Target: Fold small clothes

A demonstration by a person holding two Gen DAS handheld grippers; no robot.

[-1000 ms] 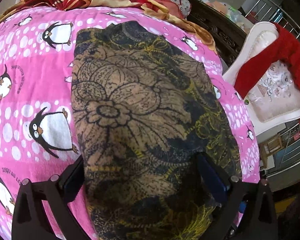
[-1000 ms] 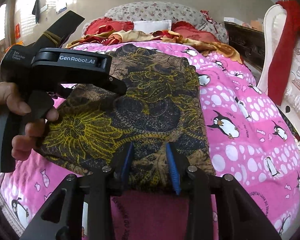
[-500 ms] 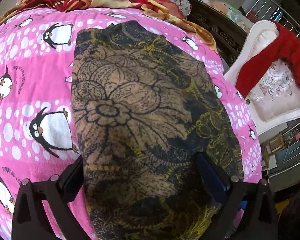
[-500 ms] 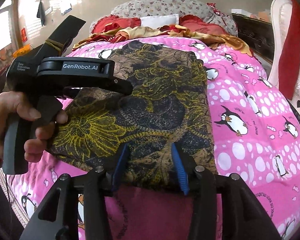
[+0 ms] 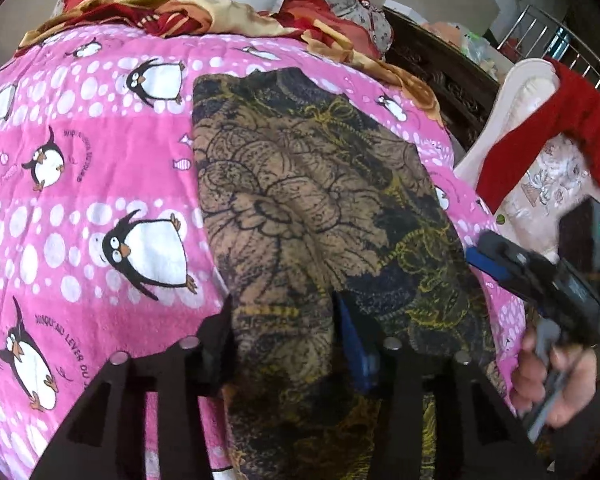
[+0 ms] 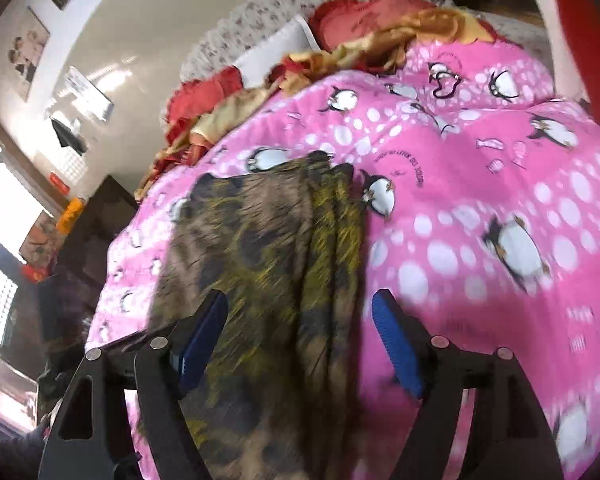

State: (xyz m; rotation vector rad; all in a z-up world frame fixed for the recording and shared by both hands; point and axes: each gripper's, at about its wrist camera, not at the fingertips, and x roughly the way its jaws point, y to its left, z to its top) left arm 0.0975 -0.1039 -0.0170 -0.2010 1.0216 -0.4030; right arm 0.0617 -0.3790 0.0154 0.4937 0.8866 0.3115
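A brown, black and yellow floral cloth [image 5: 312, 208] lies flat on the pink penguin blanket [image 5: 100, 168]. My left gripper [image 5: 284, 332] is partly open over the cloth's near edge, with fabric between its fingers. My right gripper [image 6: 300, 340] is open over the cloth [image 6: 268, 264], which looks narrower and bunched in this blurred view. The right gripper also shows in the left wrist view [image 5: 540, 272], held by a hand at the cloth's right edge.
Red and orange bedding [image 5: 172, 4] and pillows are piled at the head of the bed. A white chair with a red cloth [image 5: 556, 128] stands to the right of the bed. A dark wooden cabinet [image 5: 440, 68] stands beyond it.
My left gripper's jaws have narrowed around the cloth's near edge. My right gripper has opened wider and swung to the cloth's right side. Its view is now blurred by motion.
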